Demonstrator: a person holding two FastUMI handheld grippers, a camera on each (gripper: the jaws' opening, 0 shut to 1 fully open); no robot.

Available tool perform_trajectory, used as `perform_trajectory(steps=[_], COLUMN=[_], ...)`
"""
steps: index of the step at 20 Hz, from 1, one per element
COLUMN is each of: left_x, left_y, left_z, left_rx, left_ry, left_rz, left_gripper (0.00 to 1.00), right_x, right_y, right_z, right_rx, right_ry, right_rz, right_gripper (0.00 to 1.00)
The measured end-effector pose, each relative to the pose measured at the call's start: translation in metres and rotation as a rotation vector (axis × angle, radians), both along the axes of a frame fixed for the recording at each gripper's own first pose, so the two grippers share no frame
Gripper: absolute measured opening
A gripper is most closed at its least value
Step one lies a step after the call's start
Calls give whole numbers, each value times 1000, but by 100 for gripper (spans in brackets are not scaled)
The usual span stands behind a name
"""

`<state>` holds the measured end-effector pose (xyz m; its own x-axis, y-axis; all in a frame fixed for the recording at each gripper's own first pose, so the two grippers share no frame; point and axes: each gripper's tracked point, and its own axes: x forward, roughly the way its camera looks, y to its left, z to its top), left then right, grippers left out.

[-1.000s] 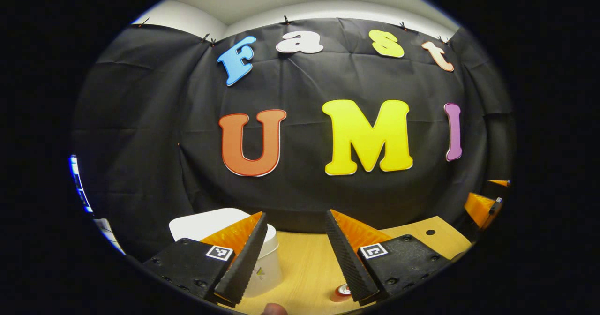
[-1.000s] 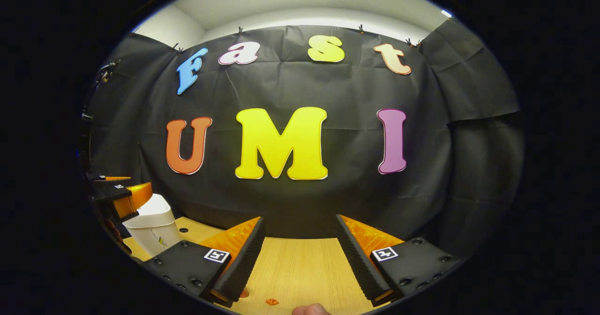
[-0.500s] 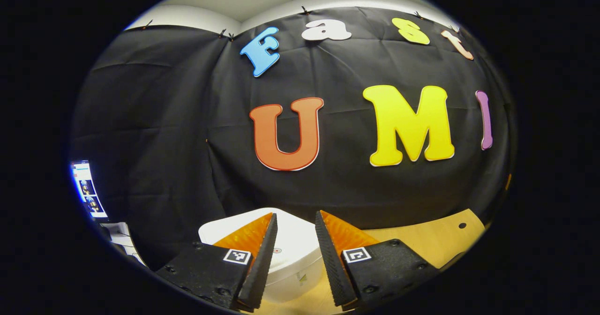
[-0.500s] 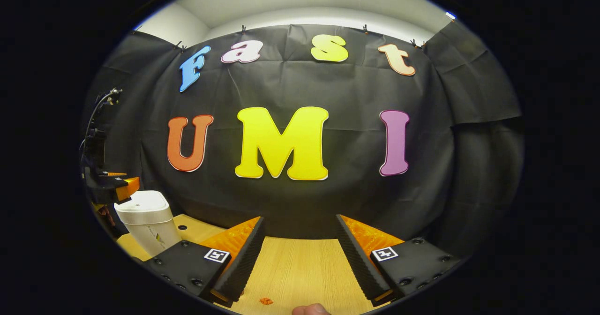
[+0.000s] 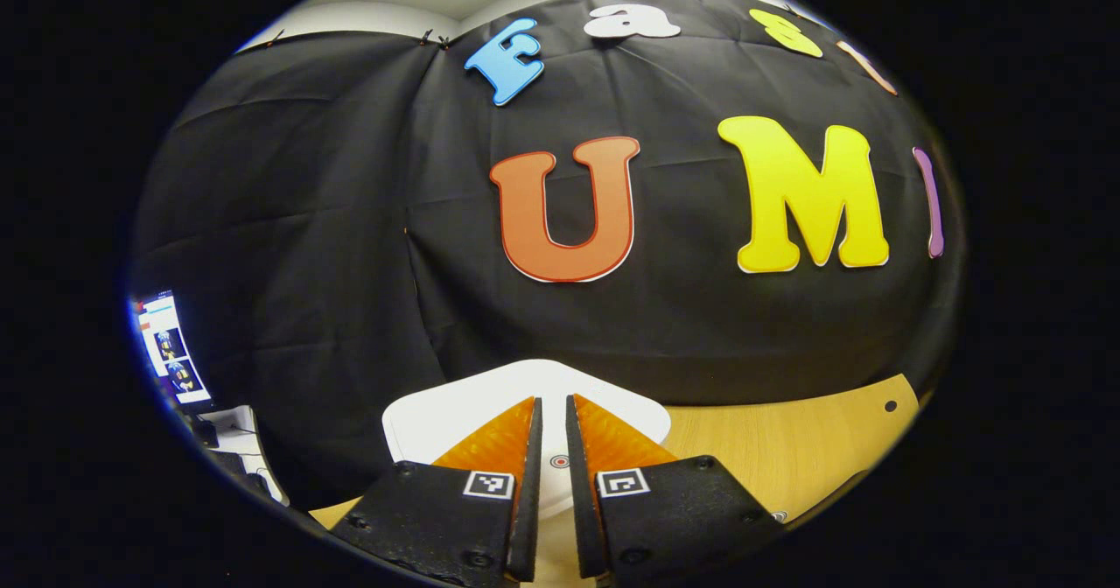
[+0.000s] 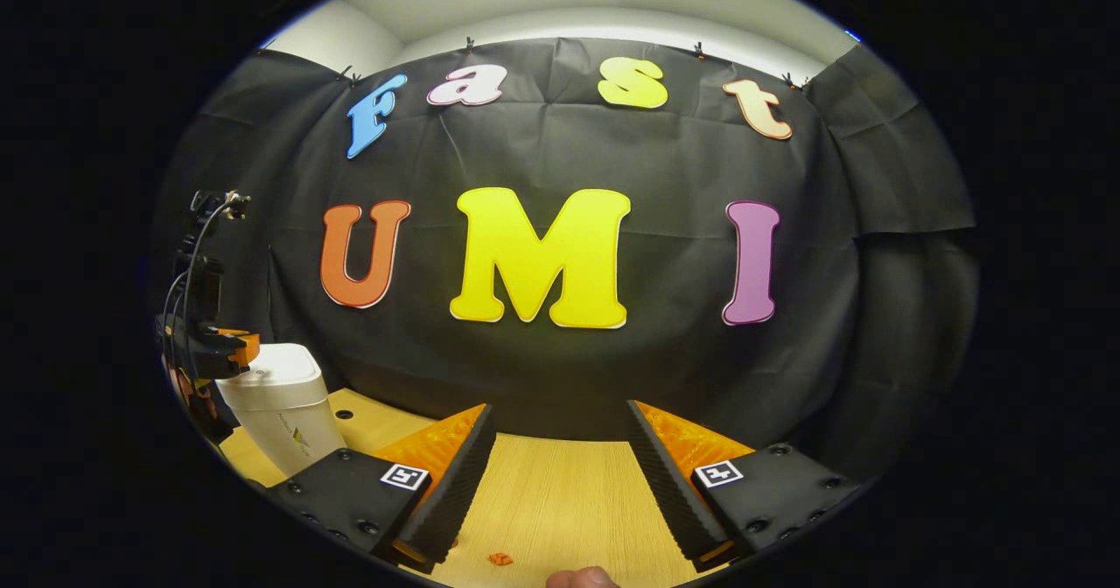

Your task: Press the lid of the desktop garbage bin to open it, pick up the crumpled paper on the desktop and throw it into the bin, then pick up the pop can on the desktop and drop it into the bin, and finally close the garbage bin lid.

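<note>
Left gripper (image 5: pixel 553 448), bottom center of its view, has fingers pinched nearly together over the bin lid (image 5: pixel 455 409), looks lined up for poking it open. Right gripper (image 6: pixel 560 474) sits spread wide and empty above the table (image 6: pixel 560 500), probably waiting; the garbage bin (image 6: pixel 280 404) is at lower left there.

Left tool (image 5: pixel 553 413) fingers nearly together (narrow gap), right tool (image 6: pixel 560 422) fingers spread wide

Left gripper (image 5: pixel 553 417), fingers nearly together, hangs over the white bin lid (image 5: pixel 455 409).
</note>
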<state>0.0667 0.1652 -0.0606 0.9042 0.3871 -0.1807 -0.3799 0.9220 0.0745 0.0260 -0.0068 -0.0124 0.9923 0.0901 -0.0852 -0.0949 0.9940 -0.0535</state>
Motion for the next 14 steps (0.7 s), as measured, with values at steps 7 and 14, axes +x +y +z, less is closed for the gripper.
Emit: perform_trajectory(steps=[7, 14], left_x=[0, -2], left_y=[5, 5], left_z=[-19, -33], left_rx=[-51, -119], left_ry=[47, 65], left_rz=[14, 52], left_gripper=[8, 5], right_x=[3, 4], right_y=[10, 19], right_z=[-4, -7], right_rx=[-7, -9], right_ry=[9, 12], right_rz=[4, 24], right_gripper=[94, 94])
